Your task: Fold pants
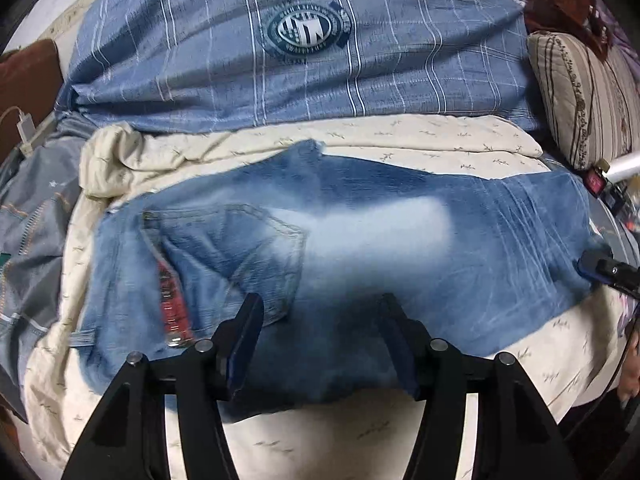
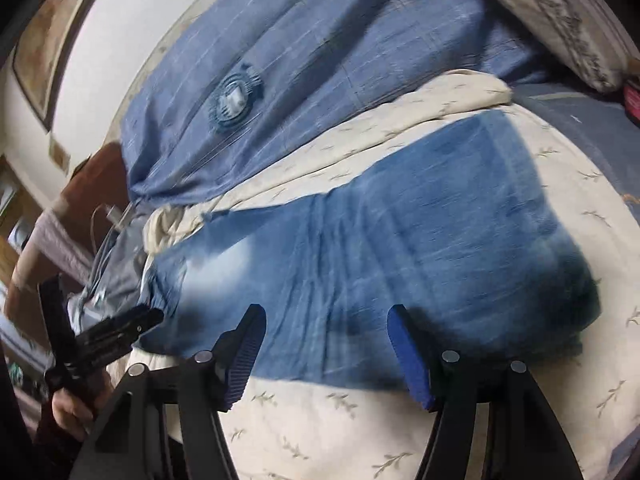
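Observation:
Faded blue jeans (image 1: 360, 240) lie flat across a cream sheet (image 1: 320, 436), back pocket (image 1: 248, 256) and a red label (image 1: 172, 304) toward the left. My left gripper (image 1: 320, 336) is open and empty, hovering over the jeans' near edge by the pocket. My right gripper (image 2: 326, 344) is open and empty over the near edge of the jeans (image 2: 400, 248) at their leg end. It also shows in the left wrist view (image 1: 608, 270) at the jeans' right edge. The left gripper shows in the right wrist view (image 2: 120, 332), held by a hand.
A blue plaid quilt with a round badge (image 1: 304, 32) lies behind the jeans. A striped pillow (image 1: 580, 96) sits at the right. Grey clothing (image 1: 32, 216) and a white charger (image 1: 26, 128) lie at the left. A small red box (image 1: 596, 182) sits near the pillow.

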